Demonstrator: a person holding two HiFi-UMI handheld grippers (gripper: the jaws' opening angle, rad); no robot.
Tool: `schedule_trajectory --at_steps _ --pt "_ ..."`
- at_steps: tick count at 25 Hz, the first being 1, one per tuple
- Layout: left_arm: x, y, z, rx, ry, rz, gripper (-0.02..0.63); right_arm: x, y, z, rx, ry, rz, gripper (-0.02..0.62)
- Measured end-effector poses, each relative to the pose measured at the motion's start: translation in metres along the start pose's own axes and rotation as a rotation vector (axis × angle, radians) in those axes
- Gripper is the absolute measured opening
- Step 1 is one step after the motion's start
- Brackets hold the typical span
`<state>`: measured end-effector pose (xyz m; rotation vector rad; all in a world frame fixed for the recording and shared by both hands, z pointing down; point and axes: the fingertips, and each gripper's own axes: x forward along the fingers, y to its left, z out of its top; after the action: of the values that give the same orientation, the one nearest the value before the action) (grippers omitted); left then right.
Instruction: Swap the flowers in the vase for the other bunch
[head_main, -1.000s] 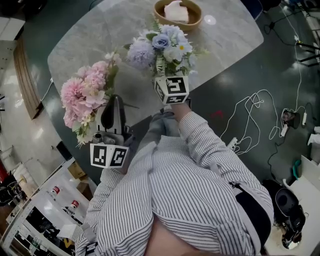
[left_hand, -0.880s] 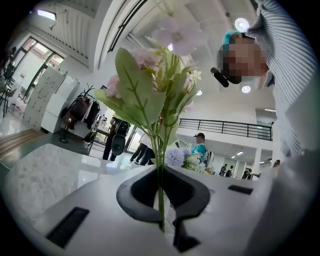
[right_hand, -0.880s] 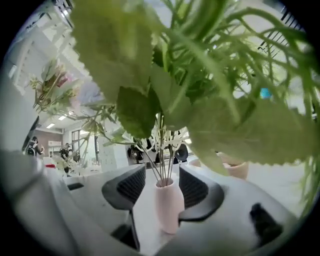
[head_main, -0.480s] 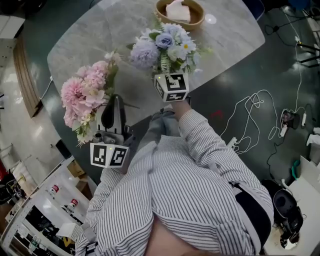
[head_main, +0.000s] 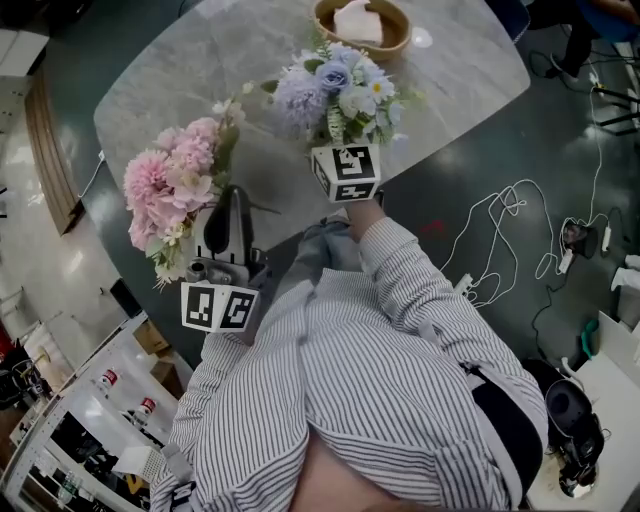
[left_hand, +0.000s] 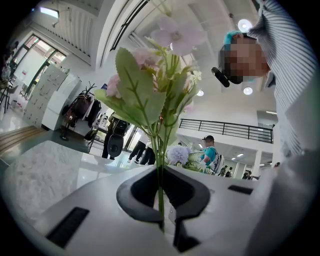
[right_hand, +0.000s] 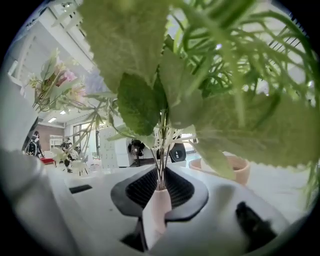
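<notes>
Pink bunch (head_main: 172, 190) in L gripper (head_main: 226, 212), blue bunch (head_main: 338, 90) above R gripper (head_main: 340, 150), jaws just closing, marble table (head_main: 190, 70), bowl (head_main: 392, 40) behind.

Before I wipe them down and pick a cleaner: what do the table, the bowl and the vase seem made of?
The table: marble or a marble-look slab, with grey veining and polished glare. The bowl: probably wood, tan, with a satin rim. The vase: likely ceramic, pale pink, matte, no shine.

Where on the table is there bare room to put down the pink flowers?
Bare tabletop: the wide patch between pink bunch, blue bouquet and the table's far-left edge; also right of the wooden bowl. Crowded around bouquet and bowl.
</notes>
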<state>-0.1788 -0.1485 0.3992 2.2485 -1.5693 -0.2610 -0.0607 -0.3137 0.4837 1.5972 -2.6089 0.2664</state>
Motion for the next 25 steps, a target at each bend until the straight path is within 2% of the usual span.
schedule_trajectory --at_steps 11,25 --pt "0.002 -0.001 0.000 -0.010 -0.011 -0.017 0.015 -0.004 0.003 0.014 -0.008 0.036 0.038 0.040" --pt "0.005 -0.004 0.001 -0.034 -0.038 -0.025 0.015 -0.021 0.000 0.051 0.009 0.019 0.092 0.038"
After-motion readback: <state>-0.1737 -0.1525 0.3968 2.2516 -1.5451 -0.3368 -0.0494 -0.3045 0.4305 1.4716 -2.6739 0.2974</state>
